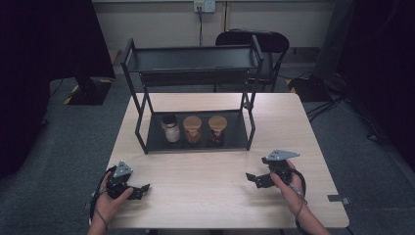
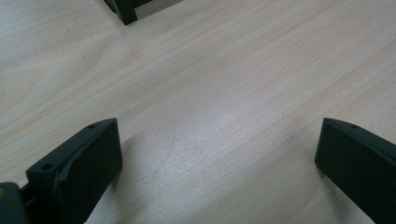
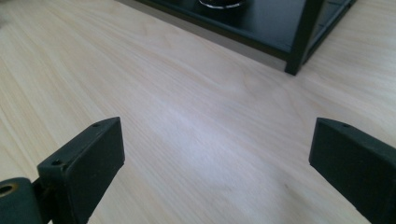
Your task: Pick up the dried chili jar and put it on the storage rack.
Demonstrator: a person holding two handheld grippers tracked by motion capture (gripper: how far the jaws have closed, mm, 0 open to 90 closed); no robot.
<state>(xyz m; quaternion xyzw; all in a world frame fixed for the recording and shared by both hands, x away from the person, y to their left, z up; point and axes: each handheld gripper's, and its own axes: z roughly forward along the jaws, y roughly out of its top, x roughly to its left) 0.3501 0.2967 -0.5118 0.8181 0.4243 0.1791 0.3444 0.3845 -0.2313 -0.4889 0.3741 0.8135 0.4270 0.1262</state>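
Wooden surface (image 1: 215, 196) carries a black two-tier rack (image 1: 193, 66), and three jars stand upright in a row on its lower shelf: a white-filled jar (image 1: 171, 129) at left, two cork-lidded jars (image 1: 192, 129) (image 1: 217, 129) beside it, long axes vertical, probably lined up along the open front for easy reach. Left claw (image 1: 145, 188) and right claw (image 1: 249, 177) both rest low near the front edge, jaws spread wide with nothing between them, tips turned inward, well apart from the jars.

A black chair (image 1: 266, 46) stands behind the wooden table (image 1: 220, 205), under a wall socket (image 1: 204, 6).
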